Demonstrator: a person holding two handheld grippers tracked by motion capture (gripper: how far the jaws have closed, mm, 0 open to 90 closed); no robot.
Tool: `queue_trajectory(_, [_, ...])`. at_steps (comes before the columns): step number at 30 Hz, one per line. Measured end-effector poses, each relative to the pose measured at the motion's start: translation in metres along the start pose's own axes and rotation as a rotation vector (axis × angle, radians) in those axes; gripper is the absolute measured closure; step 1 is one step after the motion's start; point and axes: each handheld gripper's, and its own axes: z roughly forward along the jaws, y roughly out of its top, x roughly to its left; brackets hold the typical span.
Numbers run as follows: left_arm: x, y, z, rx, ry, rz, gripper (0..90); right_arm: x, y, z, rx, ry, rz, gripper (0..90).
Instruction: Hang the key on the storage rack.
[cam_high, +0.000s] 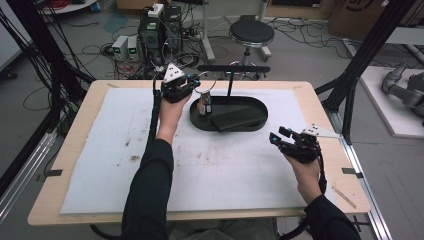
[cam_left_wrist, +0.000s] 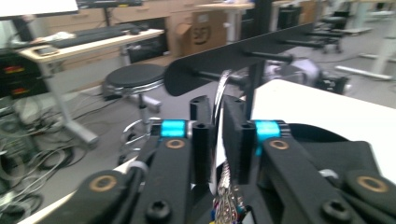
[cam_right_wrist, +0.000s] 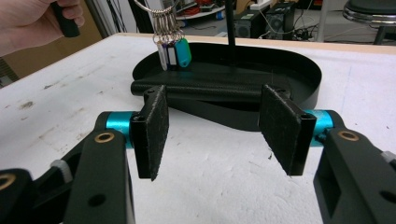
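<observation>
**Key ring at the stand's peg, wallet lying in the black tray**

A black oval tray (cam_high: 260, 107) is seen on the white mat (cam_high: 125, 150) that covers the wooden table (cam_high: 75, 120). From the tray a thin post rises to a black crossbar (cam_high: 234, 68) fitted with pegs. Inside the tray a flat black wallet (cam_high: 237, 120) is laid, tilted, with one edge resting on the tray's near rim. Over the tray's left end a bunch of tags (cam_right_wrist: 173, 53) is hung from a large metal key ring (cam_left_wrist: 220, 93); in the right gripper view a white, a dark and a teal tag are made out, suspended just above the tray floor.

The left gripper (cam_high: 192, 84) is held at the tray's left end, up by the crossbar. In the left gripper view the ring is seen running up between the two black jaws, which are set narrowly apart; a slim gap is seen on each side of the wire, so the ring is not pressed. The ring's top lies at the crossbar, though whether it is hooked over a peg cannot be told.

The right gripper (cam_high: 280, 136) is held low over the mat, right of the tray and well apart from it, with its jaws spread wide and nothing between them.
</observation>
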Motion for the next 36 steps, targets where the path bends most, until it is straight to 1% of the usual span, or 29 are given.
queue_trajectory(3, [0.000, 0.001, -0.001, 0.021, 0.039, 0.021, 73.2, -0.001, -0.001, -0.001, 0.002, -0.003, 0.003, 43.8])
queue_trajectory(6, [-0.002, 0.002, -0.005, 0.030, 0.060, 0.018, 66.8, -0.001, -0.002, -0.002, 0.003, -0.004, -0.010, 43.8])
queue_trajectory(7, [-0.002, 0.003, -0.006, 0.031, 0.062, 0.019, 62.4, -0.002, -0.003, -0.002, 0.003, -0.005, -0.018, 43.8])
queue_trajectory(8, [-0.004, 0.003, -0.010, 0.027, 0.066, 0.022, 60.5, -0.002, -0.003, -0.002, 0.004, -0.004, -0.020, 43.8])
queue_trajectory(10, [-0.008, 0.005, -0.017, 0.025, 0.085, 0.042, 54.9, -0.003, -0.005, -0.001, 0.019, -0.012, -0.052, 43.4])
queue_trajectory(11, [-0.010, 0.006, -0.021, 0.020, 0.086, 0.051, 52.1, -0.004, -0.007, -0.001, 0.030, -0.019, -0.073, 43.4])
queue_trajectory(12, [-0.012, 0.006, -0.025, 0.015, 0.086, 0.053, 50.5, -0.005, -0.009, -0.001, 0.035, -0.028, -0.080, 43.2])
queue_trajectory(14, [-0.014, 0.007, -0.033, 0.012, 0.079, 0.045, 47.3, -0.008, -0.009, -0.003, 0.032, -0.039, -0.065, 41.2])
queue_trajectory(15, [-0.015, 0.007, -0.039, 0.005, 0.066, 0.039, 45.4, -0.008, -0.009, -0.005, 0.029, -0.044, -0.064, 41.0])
queue_trajectory(17, [-0.018, 0.005, -0.048, -0.011, 0.040, 0.034, 40.2, -0.009, -0.009, -0.007, 0.026, -0.056, -0.084, 40.3])
queue_trajectory(18, [-0.020, 0.004, -0.053, -0.009, 0.014, 0.025, 38.0, -0.008, -0.010, -0.008, 0.029, -0.063, -0.091, 40.2])
queue_trajectory(19, [-0.021, 0.003, -0.057, -0.005, 0.007, 0.022, 34.1, -0.008, -0.010, -0.009, 0.027, -0.071, -0.108, 40.2])
queue_trajectory(21, [-0.025, -0.001, -0.068, -0.006, -0.009, 0.028, 32.2, -0.008, -0.009, -0.010, 0.019, -0.077, -0.108, 39.0])
queue_trajectory(22, [-0.028, -0.002, -0.075, 0.002, -0.022, 0.031, 31.8, -0.009, -0.008, -0.010, 0.014, -0.084, -0.103, 38.2])
queue_trajectory(24, [-0.031, -0.004, -0.086, 0.001, -0.028, 0.027, 28.5, -0.010, -0.006, -0.010, 0.018, -0.089, -0.104, 36.9])
queue_trajectory(25, [-0.033, -0.005, -0.093, -0.008, -0.034, 0.025, 27.9, -0.010, -0.005, -0.010, 0.020, -0.091, -0.104, 36.4])
queue_trajectory(27, [-0.036, -0.009, -0.107, -0.005, -0.039, 0.036, 27.9, -0.011, -0.004, -0.011, 0.016, -0.100, -0.110, 36.1])
queue_trajectory(28, [-0.037, -0.011, -0.112, -0.003, -0.041, 0.033, 27.8, -0.010, -0.003, -0.011, 0.019, -0.103, -0.110, 35.3])
queue_trajectory(30, [-0.039, -0.017, -0.122, 0.007, -0.048, 0.029, 27.8, -0.010, -0.001, -0.010, 0.029, -0.105, -0.131, 34.3])
queue_trajectory(32, [-0.042, -0.024, -0.133, 0.022, -0.046, 0.037, 27.5, -0.008, 0.000, -0.010, 0.033, -0.114, -0.149, 34.4])
queue_trajectory(35, [-0.044, -0.039, -0.151, 0.031, -0.044, 0.016, 27.5, -0.008, 0.001, -0.009, 0.029, -0.126, -0.158, 34.3])
queue_trajectory(36, [-0.045, -0.043, -0.155, 0.036, -0.044, 0.016, 27.5, -0.008, 0.001, -0.009, 0.029, -0.132, -0.157, 34.4])
